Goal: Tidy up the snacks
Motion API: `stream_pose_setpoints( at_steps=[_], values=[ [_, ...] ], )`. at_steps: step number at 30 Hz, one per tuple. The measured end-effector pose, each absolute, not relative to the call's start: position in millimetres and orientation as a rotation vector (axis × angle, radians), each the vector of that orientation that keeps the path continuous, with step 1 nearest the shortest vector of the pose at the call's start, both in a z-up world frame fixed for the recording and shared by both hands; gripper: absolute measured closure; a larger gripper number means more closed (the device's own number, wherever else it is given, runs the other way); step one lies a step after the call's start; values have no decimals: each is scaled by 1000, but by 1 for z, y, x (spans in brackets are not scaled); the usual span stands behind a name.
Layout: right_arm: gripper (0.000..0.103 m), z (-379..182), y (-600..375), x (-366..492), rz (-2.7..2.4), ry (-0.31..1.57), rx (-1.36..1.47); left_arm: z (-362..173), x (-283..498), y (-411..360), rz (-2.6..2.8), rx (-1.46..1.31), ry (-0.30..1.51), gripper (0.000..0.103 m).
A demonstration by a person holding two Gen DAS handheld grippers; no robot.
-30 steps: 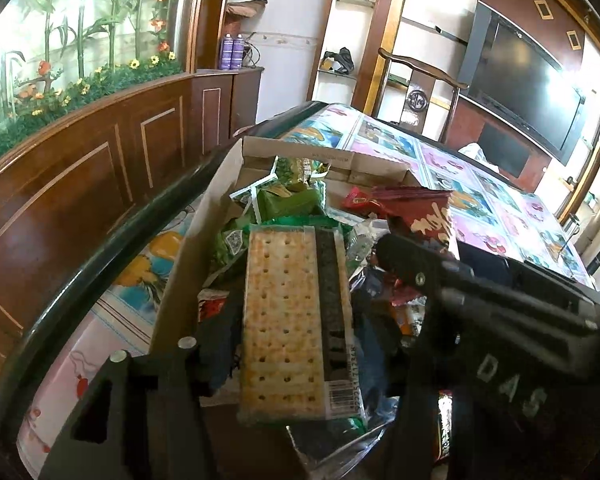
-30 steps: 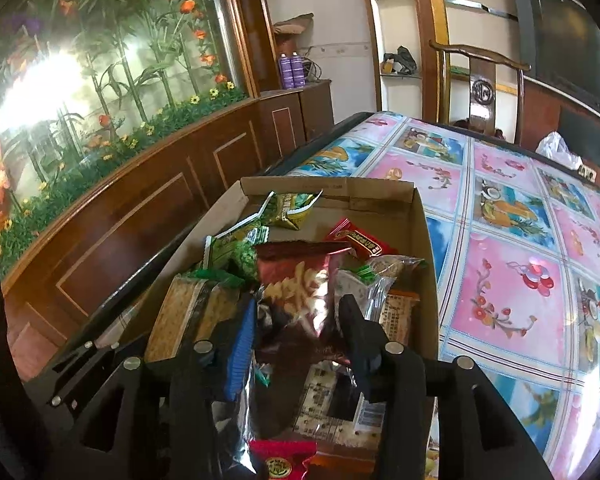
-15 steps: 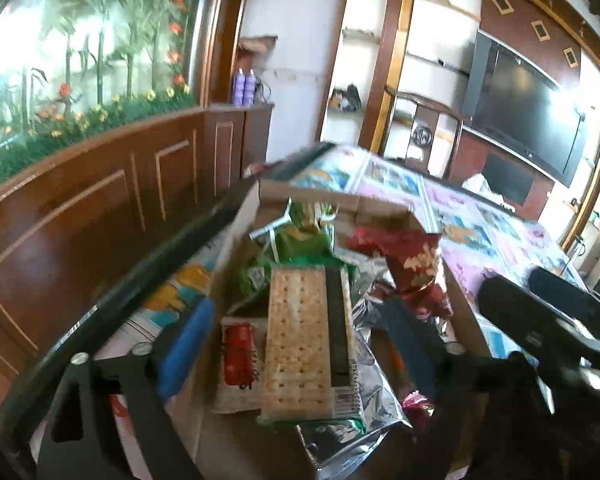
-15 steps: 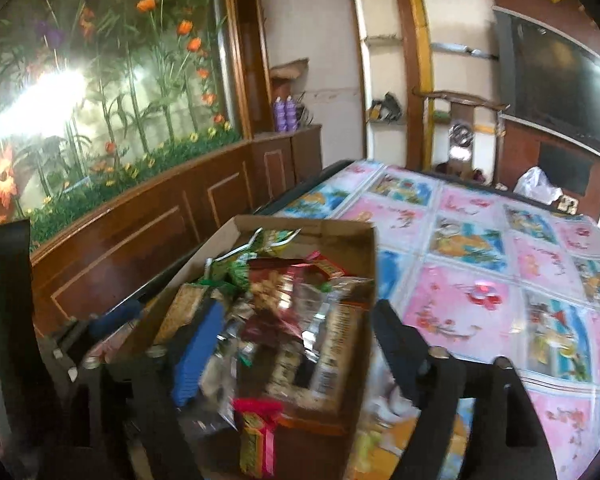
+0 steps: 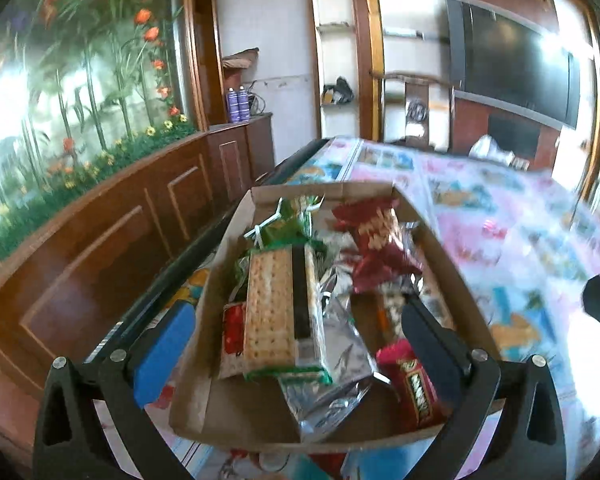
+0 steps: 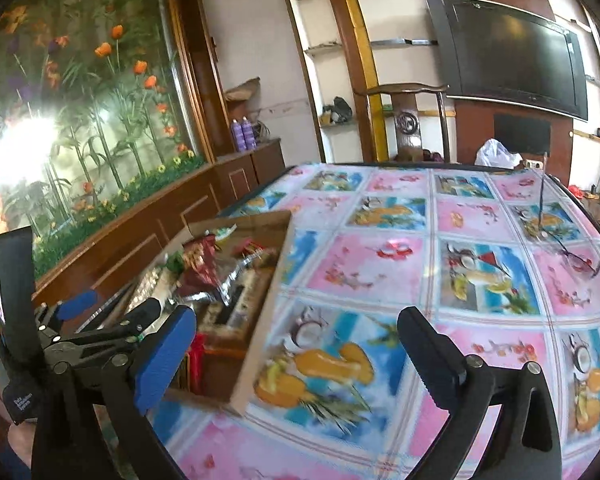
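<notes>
1. Both grippers have just been opening; left gripper (image 5: 296, 336) and right gripper (image 6: 296, 356) now gape wide, empty.
2. Cracker pack (image 5: 278, 312) and red snack bag (image 5: 376, 240) lie released inside the cardboard box (image 5: 236, 412).
3. Right gripper has drawn away, beside the box, over tablecloth (image 6: 420, 264); sorting likely near complete.

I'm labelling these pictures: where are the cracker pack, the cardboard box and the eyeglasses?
cracker pack (image 5: 270, 308), left wrist view, middle of its clear front.
cardboard box (image 5: 236, 408), left wrist view, bare near floor.
eyeglasses (image 6: 578, 260), right wrist view, a lens.
</notes>
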State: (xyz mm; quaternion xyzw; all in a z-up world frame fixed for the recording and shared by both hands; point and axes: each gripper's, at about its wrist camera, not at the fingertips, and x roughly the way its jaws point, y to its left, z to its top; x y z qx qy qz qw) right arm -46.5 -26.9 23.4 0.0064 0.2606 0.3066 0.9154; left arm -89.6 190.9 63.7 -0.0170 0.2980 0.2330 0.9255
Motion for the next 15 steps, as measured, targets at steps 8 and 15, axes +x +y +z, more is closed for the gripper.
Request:
stream_pose_setpoints(
  at_steps=[8, 15],
  values=[
    [1, 23, -24, -66, 656, 496, -62, 71, -100, 180, 485, 33, 538, 0],
    [1, 24, -17, -74, 651, 463, -115, 71, -102, 186, 525, 13, 531, 0]
  ],
)
